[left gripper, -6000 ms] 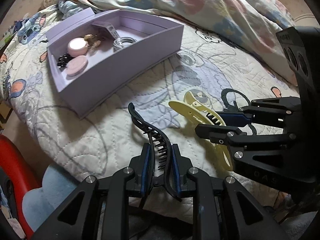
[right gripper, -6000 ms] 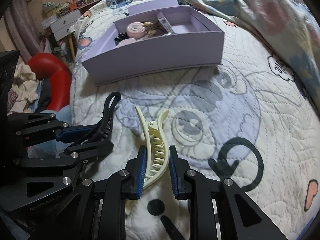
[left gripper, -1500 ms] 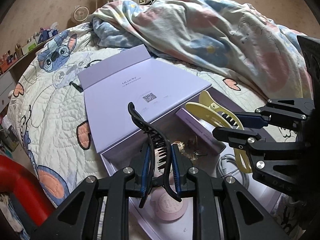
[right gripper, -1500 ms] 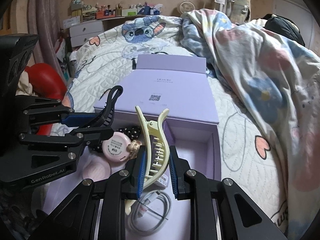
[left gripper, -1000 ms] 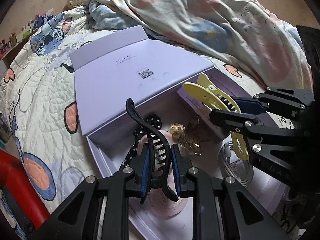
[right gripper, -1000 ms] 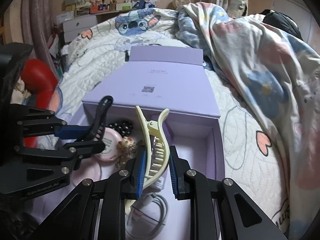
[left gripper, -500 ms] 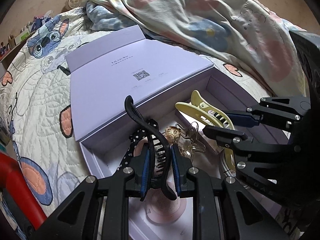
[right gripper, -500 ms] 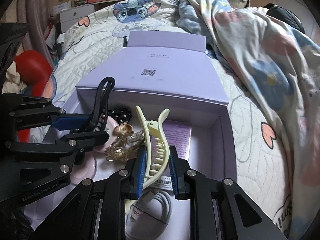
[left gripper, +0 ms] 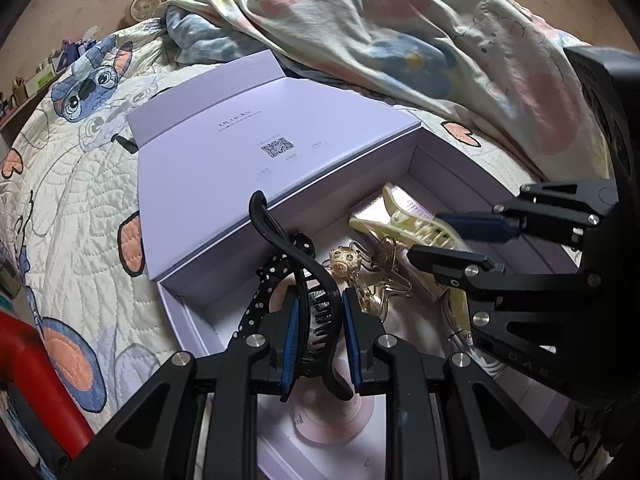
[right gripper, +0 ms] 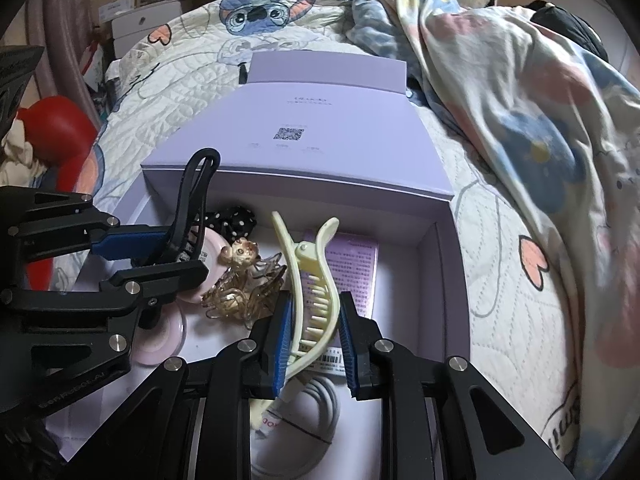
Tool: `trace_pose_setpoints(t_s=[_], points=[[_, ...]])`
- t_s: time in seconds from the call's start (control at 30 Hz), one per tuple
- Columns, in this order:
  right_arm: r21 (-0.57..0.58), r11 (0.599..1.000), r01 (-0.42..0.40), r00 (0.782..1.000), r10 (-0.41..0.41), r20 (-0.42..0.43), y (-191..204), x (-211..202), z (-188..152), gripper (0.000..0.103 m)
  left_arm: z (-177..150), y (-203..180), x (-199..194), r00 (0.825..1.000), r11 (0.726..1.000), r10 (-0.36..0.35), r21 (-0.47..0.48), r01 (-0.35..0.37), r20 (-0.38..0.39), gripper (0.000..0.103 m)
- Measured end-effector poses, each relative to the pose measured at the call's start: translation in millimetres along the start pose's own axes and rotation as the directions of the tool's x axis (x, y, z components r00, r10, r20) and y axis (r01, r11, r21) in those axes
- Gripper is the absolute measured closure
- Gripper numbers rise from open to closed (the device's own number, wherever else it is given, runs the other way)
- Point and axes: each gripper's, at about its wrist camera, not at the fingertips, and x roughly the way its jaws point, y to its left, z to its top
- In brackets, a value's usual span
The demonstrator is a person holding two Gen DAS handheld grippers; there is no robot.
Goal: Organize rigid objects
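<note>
An open lilac box (left gripper: pixel 460 168) (right gripper: pixel 452 272) lies on the quilted bed, its lid (right gripper: pixel 320 132) folded back. My left gripper (left gripper: pixel 318 304) (right gripper: pixel 176 254) is shut on a black curved hair clip (left gripper: pixel 280 240) (right gripper: pixel 192 200) and holds it over the box's left half. My right gripper (right gripper: pixel 314 308) (left gripper: pixel 430 236) hovers over the box's middle, its jaws opening. A pale yellow claw clip (right gripper: pixel 308 272) (left gripper: pixel 404 220) stands loosely between its pads, with its lower end down among the box's contents.
Inside the box are an amber claw clip with a small bear (right gripper: pixel 240 292), pink round compacts (right gripper: pixel 160 336), a polka-dot scrunchie (right gripper: pixel 236 220), a white cable (right gripper: pixel 312 420) and a purple leaflet (right gripper: pixel 356 272). A crumpled blanket (right gripper: pixel 520 100) lies to the right and a red object (right gripper: pixel 60 128) to the left.
Both grippers have come closer over the box. The right jaws have widened around the yellow clip, which now sits lower and tilted. The left grip on the black clip is unchanged.
</note>
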Motion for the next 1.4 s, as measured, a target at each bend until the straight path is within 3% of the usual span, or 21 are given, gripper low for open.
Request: trace_pose_setpoints(t_s=[0.07,0.37,0.43,0.6,0.73,0.8,0.87,0.9,1.1,1.23,1.33,1.4], points=[[0.002,1.000,0.008,1.000,-0.008,0.006,-0.6,-3.0,-0.3,0.067,-2.0,0.3,-1.5,1.000,1.000,-0.007,-0.007,0.007,0.005,0.083],[0.003,0.999,0.040,0.999,-0.040,0.015,-2.4,-17.4,-5.8,0.066,-2.0,-1.2,-2.8,0.999,0.999,0.021,-0.032,-0.021,-0.025,0.083],[0.005,0.999,0.047,0.999,-0.047,0.017,-3.2,-21.3,-7.4,0.062,-1.4,-2.0,-2.5,0.999,0.999,0.028,-0.035,-0.029,-0.037,0.082],[0.017,0.998,0.061,0.998,-0.061,0.027,-5.2,-31.9,-11.6,0.062,-1.5,-2.8,-6.4,0.997,0.997,0.058,-0.043,-0.060,-0.042,0.077],[0.026,0.997,0.070,0.997,-0.071,0.031,-6.9,-38.9,-15.9,0.062,-3.1,-3.8,-10.2,0.997,0.996,0.071,-0.044,-0.073,-0.043,0.069],[0.026,0.997,0.076,0.997,-0.076,0.030,-7.9,-40.8,-17.5,0.062,-4.1,-6.0,-12.3,0.995,0.995,0.088,-0.035,-0.090,-0.041,0.059],[0.029,0.997,0.078,0.997,-0.078,0.028,-8.9,-43.3,-19.8,0.062,-4.7,-7.8,-16.8,0.995,0.994,0.097,-0.036,-0.098,-0.025,0.033],[0.032,0.996,0.078,0.996,-0.079,0.027,-9.3,-44.7,-21.0,0.062,-4.3,-8.3,-18.7,0.995,0.994,0.099,-0.036,-0.100,-0.017,0.029],[0.052,0.995,0.085,0.995,-0.087,0.040,-12.9,-56.9,-25.5,0.061,-0.9,-12.3,-32.9,0.994,0.993,0.110,-0.033,-0.110,0.001,0.028],[0.069,0.994,0.080,0.994,-0.085,0.073,-13.9,-70.0,-27.1,0.038,1.1,-13.5,-44.6,0.991,0.990,0.132,-0.042,-0.131,0.009,0.028],[0.086,0.992,0.097,0.989,-0.106,0.102,-14.6,-81.6,-28.0,0.032,1.6,-13.7,-55.2,0.987,0.987,0.156,-0.047,-0.155,0.023,0.027],[0.102,0.988,0.112,0.985,-0.124,0.119,-16.0,-89.5,-28.4,0.027,1.5,-13.8,-63.2,0.985,0.984,0.170,-0.055,-0.168,0.035,0.021]])
